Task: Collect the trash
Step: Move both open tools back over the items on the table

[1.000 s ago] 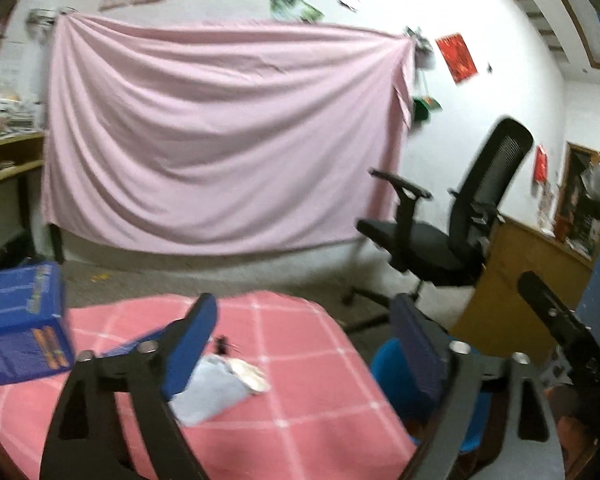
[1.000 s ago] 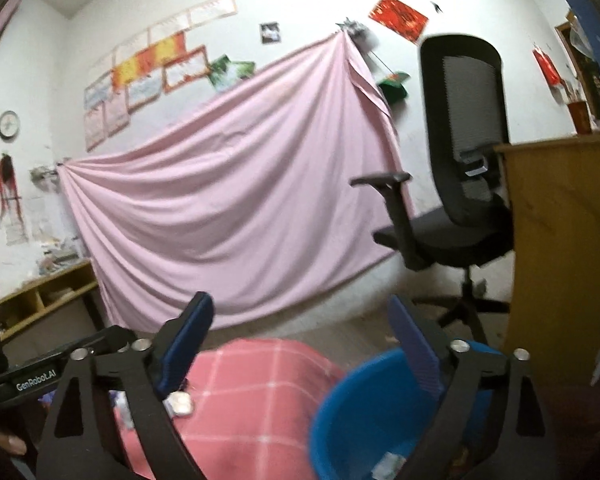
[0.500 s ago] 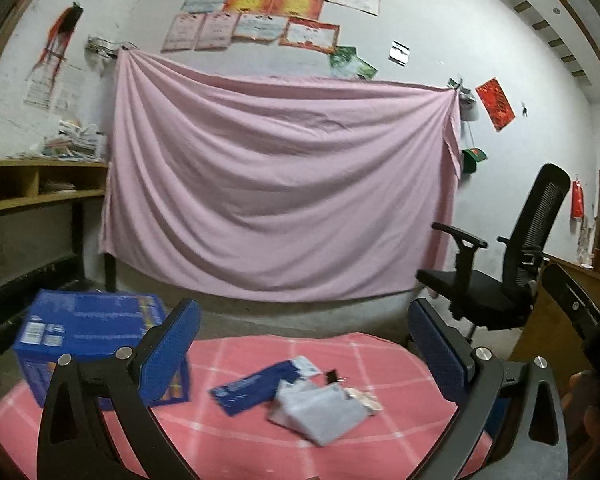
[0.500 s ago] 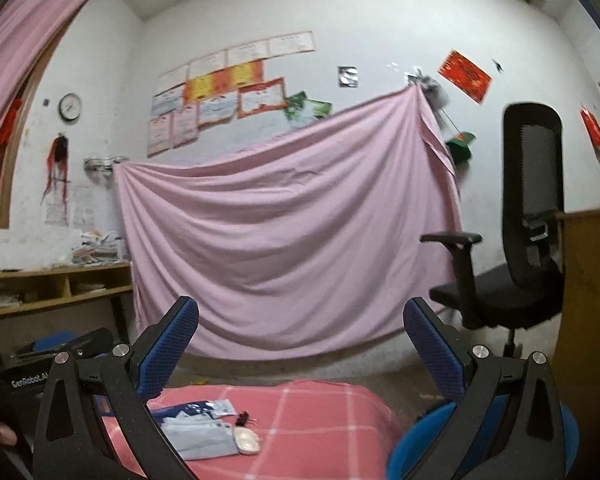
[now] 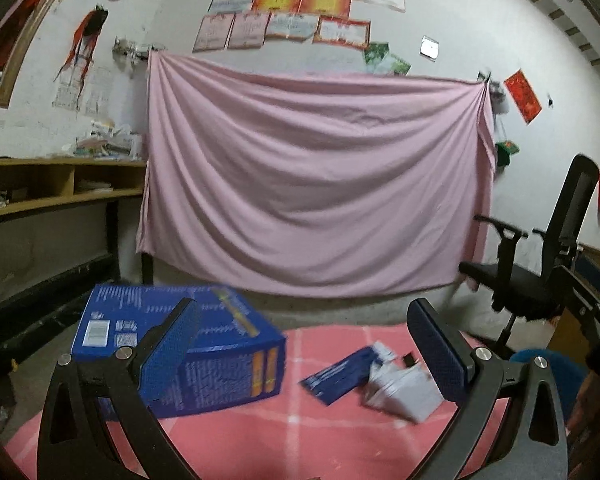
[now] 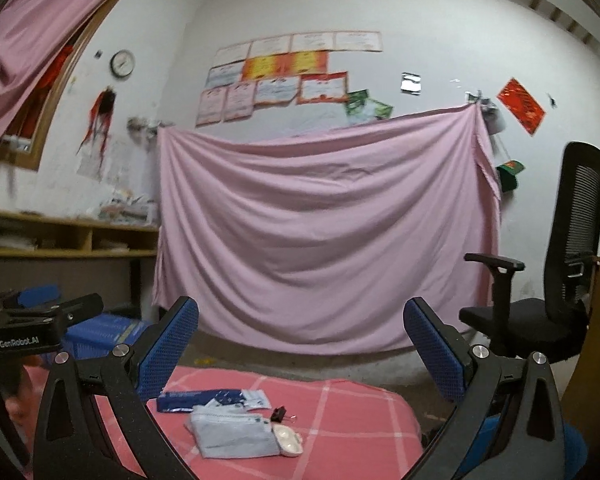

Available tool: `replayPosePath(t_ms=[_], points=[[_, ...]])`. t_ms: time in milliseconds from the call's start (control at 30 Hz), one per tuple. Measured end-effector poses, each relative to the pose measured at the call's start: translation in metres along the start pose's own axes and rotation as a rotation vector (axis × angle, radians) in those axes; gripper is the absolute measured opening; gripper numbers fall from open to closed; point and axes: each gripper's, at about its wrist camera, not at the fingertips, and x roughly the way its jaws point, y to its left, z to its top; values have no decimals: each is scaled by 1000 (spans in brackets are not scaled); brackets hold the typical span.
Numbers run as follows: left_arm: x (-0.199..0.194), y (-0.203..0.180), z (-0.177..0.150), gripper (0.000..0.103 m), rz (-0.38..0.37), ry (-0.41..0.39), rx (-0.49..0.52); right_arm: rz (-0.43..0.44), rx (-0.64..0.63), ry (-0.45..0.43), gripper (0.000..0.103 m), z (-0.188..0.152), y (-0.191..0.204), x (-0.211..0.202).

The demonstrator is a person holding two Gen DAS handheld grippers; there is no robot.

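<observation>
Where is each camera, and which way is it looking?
Left wrist: it rides on the left gripper, facing the pink cloth on the wall, over a blue box on the pink checked table; its own open blue fingers show.
Right wrist: it rides on the right gripper, facing the same wall; its open fingers and the left gripper's body show.
Shared: the cloth, office chair, table, and wrappers.

We view from both wrists, low and nearly level, facing the pink sheet (image 5: 312, 184); both share the checked cloth (image 6: 340, 412).
</observation>
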Motion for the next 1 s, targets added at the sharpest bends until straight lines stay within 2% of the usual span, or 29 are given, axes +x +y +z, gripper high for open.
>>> replayPosePath(t_ms=[300, 433, 600, 700, 767, 833, 1000], points=[[25, 23, -20, 101, -26, 194, -96, 61, -69, 168, 103, -20, 25, 27], [29, 26, -20, 101, -37, 236, -121, 81, -65, 291, 103, -31, 29, 44], [34, 18, -17, 99, -66, 274, -104, 135, -38, 450, 103, -46, 31, 64], [38, 13, -16, 90, -84, 293, -89, 170, -33, 533, 103, -55, 35, 76], [43, 11, -16, 79, -93, 315, -84, 190, -38, 597, 97, -62, 40, 85], [48, 10, -17, 73, -101, 339, -84, 205, -45, 655, 84, -70, 43, 93], [57, 8, -19, 69, -118, 394, -80, 233, -41, 769, 78, -83, 49, 108]])
